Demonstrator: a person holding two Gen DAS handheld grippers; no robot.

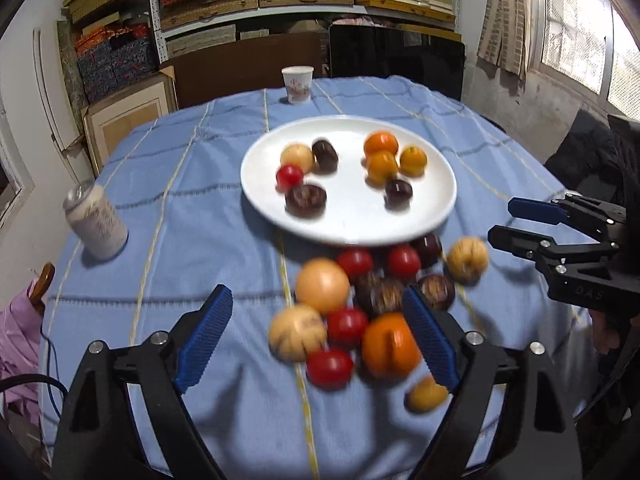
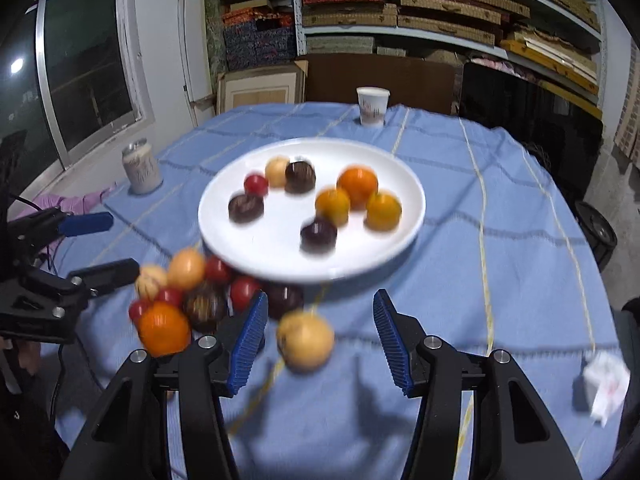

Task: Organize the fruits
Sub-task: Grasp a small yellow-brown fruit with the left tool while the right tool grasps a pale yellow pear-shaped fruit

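A white plate (image 1: 352, 224) (image 2: 256, 248) on the blue cloth holds three oranges (image 1: 381, 144) (image 2: 357, 184), dark purple fruits (image 1: 305, 199), a red one and a tan one. In front of the plate lies a pile of loose fruit: red ones (image 1: 347, 326), dark ones, tan ones (image 1: 298, 332) and an orange (image 1: 390, 344) (image 2: 164, 328). My left gripper (image 1: 324, 336) is open and hangs over this pile, pads touching nothing. My right gripper (image 2: 320, 342) is open, with a tan fruit (image 2: 306, 340) lying on the cloth between its fingers, untouched. All is motion-blurred.
A drink can (image 1: 96, 224) (image 2: 142, 168) stands at the table's left. A paper cup (image 1: 297, 84) (image 2: 372, 105) stands at the far edge. A crumpled white paper (image 2: 604, 384) lies at the near right. Shelves of boxes fill the back wall.
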